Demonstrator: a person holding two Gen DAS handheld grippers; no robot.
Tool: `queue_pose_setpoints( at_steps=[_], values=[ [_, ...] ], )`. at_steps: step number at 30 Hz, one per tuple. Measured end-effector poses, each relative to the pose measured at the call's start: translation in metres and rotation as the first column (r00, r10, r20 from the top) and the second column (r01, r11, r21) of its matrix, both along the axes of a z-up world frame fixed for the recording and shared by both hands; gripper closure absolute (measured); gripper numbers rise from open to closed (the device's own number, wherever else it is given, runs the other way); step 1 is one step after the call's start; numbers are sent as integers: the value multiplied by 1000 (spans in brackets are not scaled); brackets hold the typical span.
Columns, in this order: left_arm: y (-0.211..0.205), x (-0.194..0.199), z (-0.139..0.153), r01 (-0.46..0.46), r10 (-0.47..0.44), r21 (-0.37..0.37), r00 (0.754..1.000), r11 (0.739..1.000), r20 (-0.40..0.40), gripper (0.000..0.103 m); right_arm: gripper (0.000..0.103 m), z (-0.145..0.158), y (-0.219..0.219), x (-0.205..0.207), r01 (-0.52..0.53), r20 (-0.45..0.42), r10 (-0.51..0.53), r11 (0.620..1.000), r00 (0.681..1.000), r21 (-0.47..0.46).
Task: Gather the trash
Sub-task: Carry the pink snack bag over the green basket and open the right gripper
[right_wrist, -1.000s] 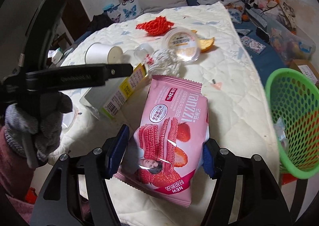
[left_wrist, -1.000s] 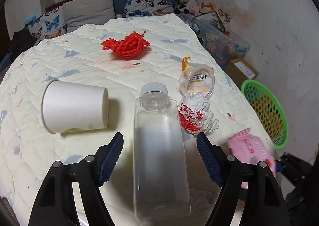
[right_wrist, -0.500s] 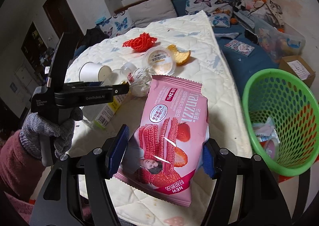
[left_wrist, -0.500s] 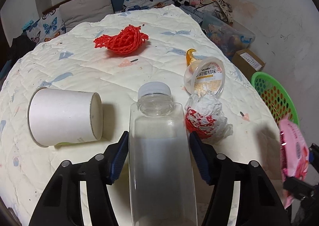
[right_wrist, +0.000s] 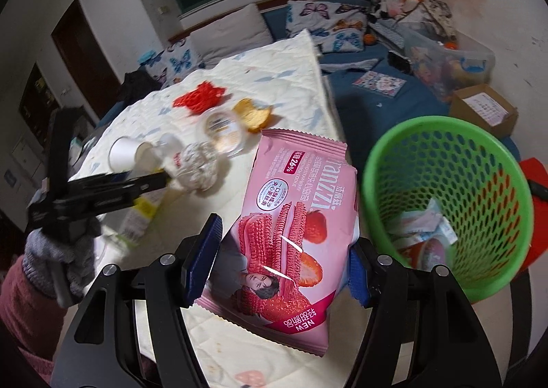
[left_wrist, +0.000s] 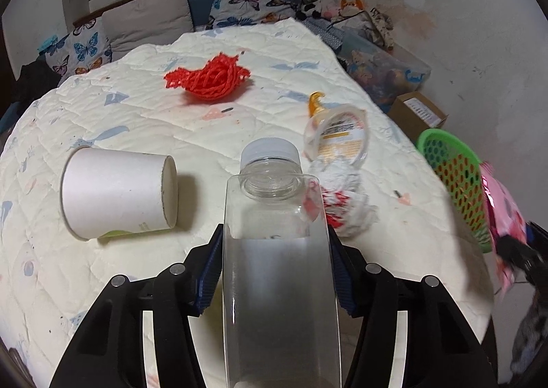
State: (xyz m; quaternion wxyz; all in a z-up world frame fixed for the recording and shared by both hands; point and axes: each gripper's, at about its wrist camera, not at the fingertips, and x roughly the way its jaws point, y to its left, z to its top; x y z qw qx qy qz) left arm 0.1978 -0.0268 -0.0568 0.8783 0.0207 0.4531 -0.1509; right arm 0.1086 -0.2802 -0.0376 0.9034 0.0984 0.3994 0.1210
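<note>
A clear plastic bottle (left_wrist: pixel 279 285) with a white cap stands between the blue pads of my left gripper (left_wrist: pixel 277 271). The jaws are closing and both pads touch the bottle's sides. My right gripper (right_wrist: pixel 284 261) is shut on a pink strawberry snack bag (right_wrist: pixel 291 216), held above the bed's edge just left of the green mesh basket (right_wrist: pixel 445 134). Some wrappers lie in the basket. Across the quilt lie a white paper cup (left_wrist: pixel 116 196) on its side, a red foam net (left_wrist: pixel 209 76), a clear tub (left_wrist: pixel 342 138) and a crumpled wrapper (left_wrist: pixel 346 206).
An orange peel (right_wrist: pixel 253 114) lies behind the tub. A cardboard box (right_wrist: pixel 486 107) and a plastic toy bin (right_wrist: pixel 445 62) sit on the floor beyond the basket. Pillows and stuffed toys line the far end of the bed. A gloved hand (right_wrist: pixel 58 258) holds the left tool.
The left jaws have closed in on the bottle from wide apart. The right gripper has carried the pink bag rightward, and the green basket now fills more of its view.
</note>
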Motion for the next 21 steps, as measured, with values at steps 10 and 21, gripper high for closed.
queue_pose_setpoints(
  at_steps=[10, 21],
  values=[
    [-11, -22, 36, 61, -59, -58, 997, 996, 47, 49, 38, -8, -48, 9, 115, -18, -116, 993, 993, -30],
    [-55, -22, 53, 147, -142, -75, 988, 986, 62, 49, 37, -25, -97, 16, 215, -43, -218, 974, 975, -65]
  ],
)
